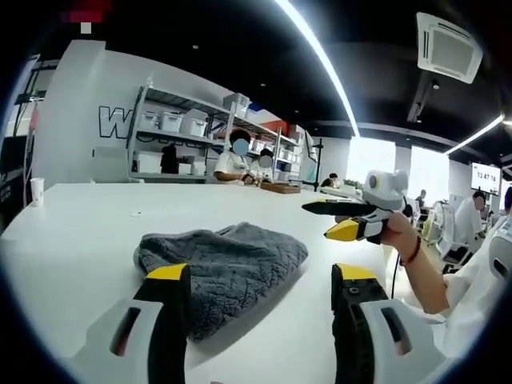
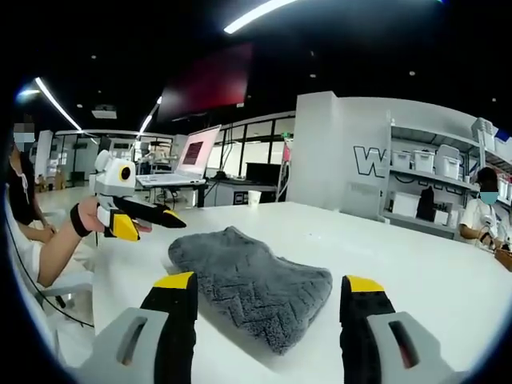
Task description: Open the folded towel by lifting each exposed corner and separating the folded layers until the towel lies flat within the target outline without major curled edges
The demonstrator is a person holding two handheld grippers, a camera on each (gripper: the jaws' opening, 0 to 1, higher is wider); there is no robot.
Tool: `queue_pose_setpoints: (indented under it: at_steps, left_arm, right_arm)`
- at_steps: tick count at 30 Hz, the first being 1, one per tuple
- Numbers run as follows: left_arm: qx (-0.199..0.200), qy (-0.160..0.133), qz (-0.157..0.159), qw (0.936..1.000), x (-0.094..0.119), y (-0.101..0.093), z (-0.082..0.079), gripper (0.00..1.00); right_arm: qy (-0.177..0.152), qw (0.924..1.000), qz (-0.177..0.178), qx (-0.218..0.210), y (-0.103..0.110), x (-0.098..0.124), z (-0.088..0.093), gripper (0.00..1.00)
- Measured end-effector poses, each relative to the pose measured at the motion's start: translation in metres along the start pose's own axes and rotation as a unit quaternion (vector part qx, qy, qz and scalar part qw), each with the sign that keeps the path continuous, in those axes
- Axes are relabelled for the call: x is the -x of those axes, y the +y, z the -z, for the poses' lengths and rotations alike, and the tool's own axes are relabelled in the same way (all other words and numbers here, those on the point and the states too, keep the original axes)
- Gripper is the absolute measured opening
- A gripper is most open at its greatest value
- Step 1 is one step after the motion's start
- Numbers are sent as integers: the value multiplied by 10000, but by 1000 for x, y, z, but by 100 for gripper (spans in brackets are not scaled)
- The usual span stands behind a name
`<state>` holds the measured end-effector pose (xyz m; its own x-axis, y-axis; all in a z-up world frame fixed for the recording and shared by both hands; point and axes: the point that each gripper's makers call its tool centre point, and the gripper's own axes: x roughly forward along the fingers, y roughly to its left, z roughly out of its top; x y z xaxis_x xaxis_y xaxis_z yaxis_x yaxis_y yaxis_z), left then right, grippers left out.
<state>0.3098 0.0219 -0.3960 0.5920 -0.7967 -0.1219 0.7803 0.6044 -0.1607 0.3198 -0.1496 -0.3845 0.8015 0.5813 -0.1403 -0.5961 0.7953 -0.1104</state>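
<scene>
Folded grey towel on white table, both your grippers held clear of it.

Nearest, your left gripper (image 1: 260, 276) has its yellow-tipped jaws spread wide, grasping nothing; your right gripper (image 2: 270, 288) is likewise released and empty. Just beyond the jaws the towel (image 1: 224, 268) lies folded and rumpled on the table (image 1: 88, 224), its long axis running across the left gripper view, and slanting from upper left to lower right in the right gripper view. A paper cup (image 1: 37, 190) stands far back near the table's edge. Behind, shelving (image 1: 184, 136) carries white bins; the grey wall (image 1: 72, 120) bears large lettering beginning "W", the rest hidden.
</scene>
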Motion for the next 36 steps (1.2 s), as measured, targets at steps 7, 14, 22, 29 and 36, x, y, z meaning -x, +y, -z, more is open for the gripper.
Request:
queue_pose_setpoints:
  at_steps: [7,14,22,29,36]
  left_arm:
    - [46,-9,-32,10000,-3,6,-3,71]
    - [125,10,-41,9999,-7,10,-2,71]
    - [40,110,-198,9997,-9,15,1,71]
    - [-11,199,-206,9996,-14,14,0,71]
    - [8,203,-185,9996,-17,13,-2,71]
  right_arm:
    - [58,10000,6,-22,-4,-6,1,69]
    - [71,10000,26,-5,-6,-11,-1,69]
    - [83,9999,47,32,-8,-15,0,68]
    - [170,9998,88,56,-12,-18,6,68]
    - [235,9996,124,57,-15,-19,8,68]
